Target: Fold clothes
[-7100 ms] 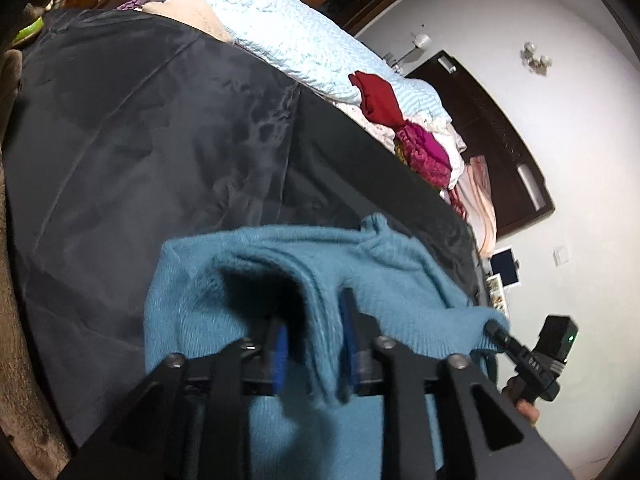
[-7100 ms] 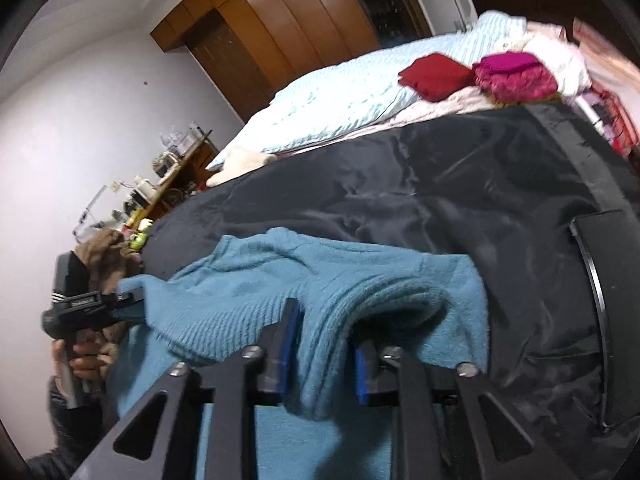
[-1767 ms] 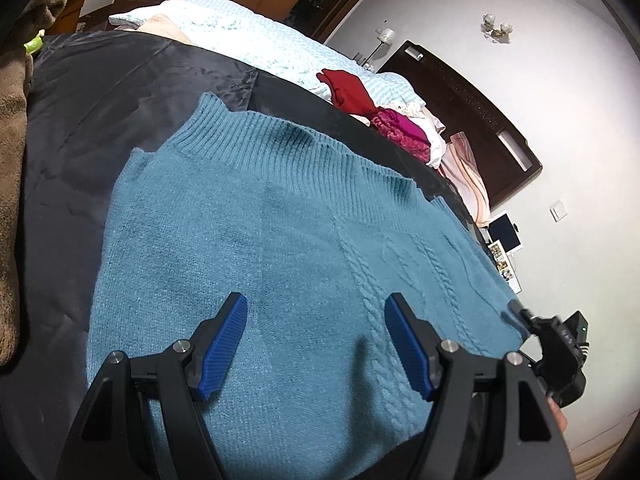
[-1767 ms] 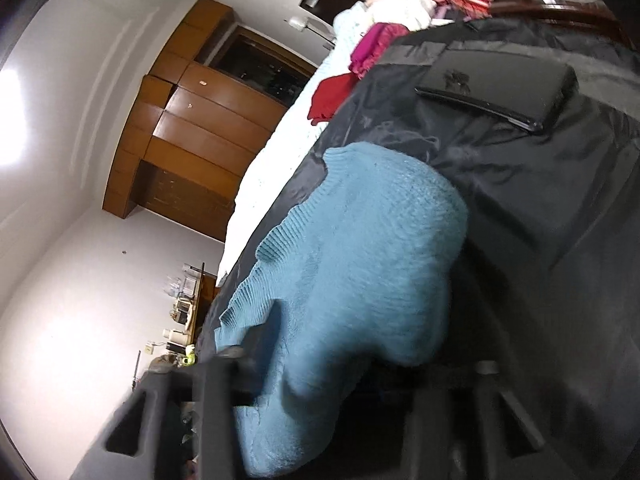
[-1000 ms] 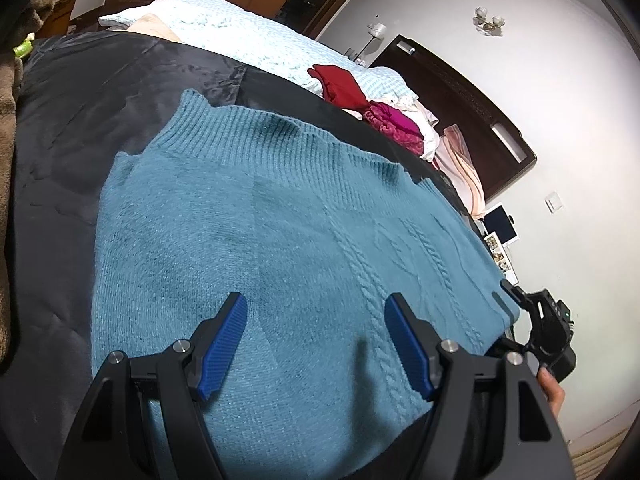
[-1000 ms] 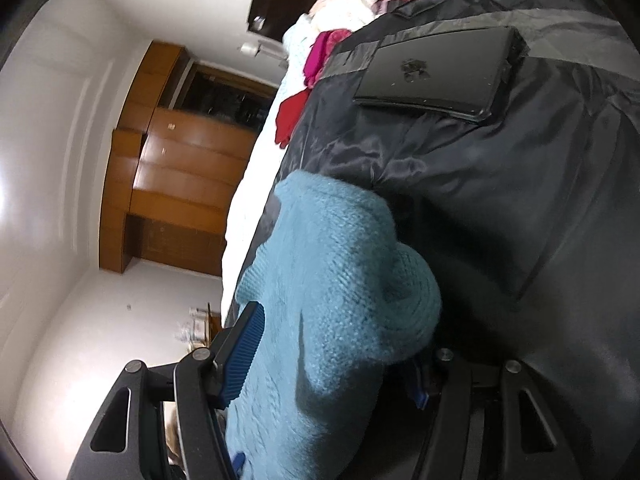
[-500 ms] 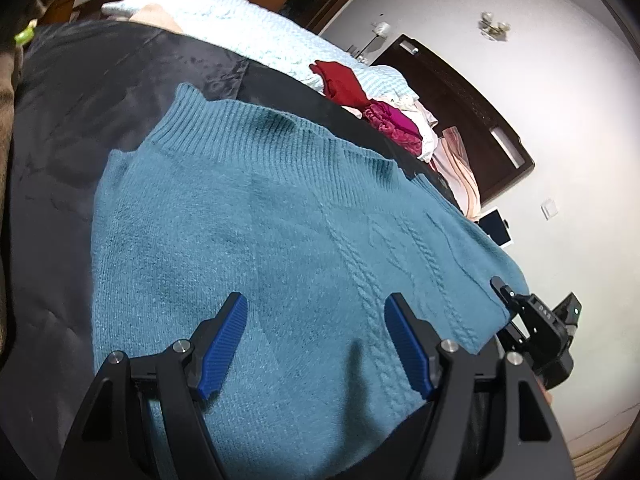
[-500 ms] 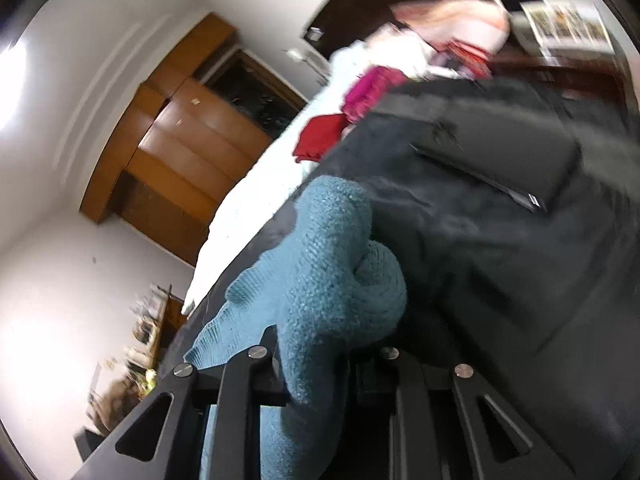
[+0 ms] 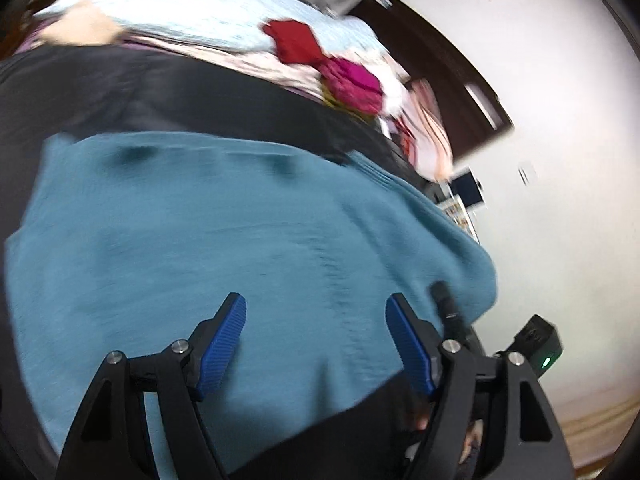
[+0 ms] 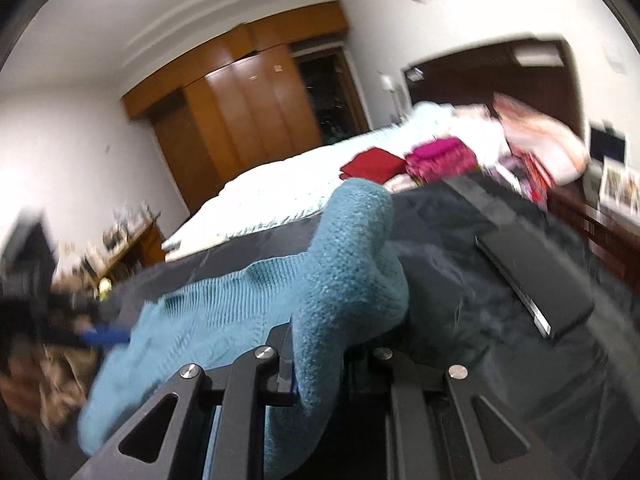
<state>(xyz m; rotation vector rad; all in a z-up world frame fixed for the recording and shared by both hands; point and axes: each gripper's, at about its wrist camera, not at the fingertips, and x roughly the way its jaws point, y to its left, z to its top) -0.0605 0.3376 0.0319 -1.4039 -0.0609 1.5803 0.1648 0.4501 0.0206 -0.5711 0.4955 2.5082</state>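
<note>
A teal knitted sweater (image 9: pixel 224 232) lies spread on a black sheet (image 9: pixel 120 92) over the bed's foot. My left gripper (image 9: pixel 316 340) is open and empty just above the sweater's near part. My right gripper (image 10: pixel 320 364) is shut on a bunched edge of the sweater (image 10: pixel 348 280) and lifts it off the sheet. In the left wrist view the right gripper (image 9: pixel 452 316) shows at the sweater's right edge. In the right wrist view the left gripper's blue pad (image 10: pixel 106 336) shows blurred at the left.
A light blue bedspread (image 10: pixel 280 196) covers the bed beyond. A red garment (image 10: pixel 372 166) and a magenta one (image 10: pixel 440 158) lie on it. A flat black slab (image 10: pixel 536 280) rests on the sheet at the right. Brown cloth (image 10: pixel 44 384) lies at the left.
My right gripper has swung up and round with the sweater's edge held in it. My left gripper has moved right along the sweater and stays open. Both views are blurred by motion.
</note>
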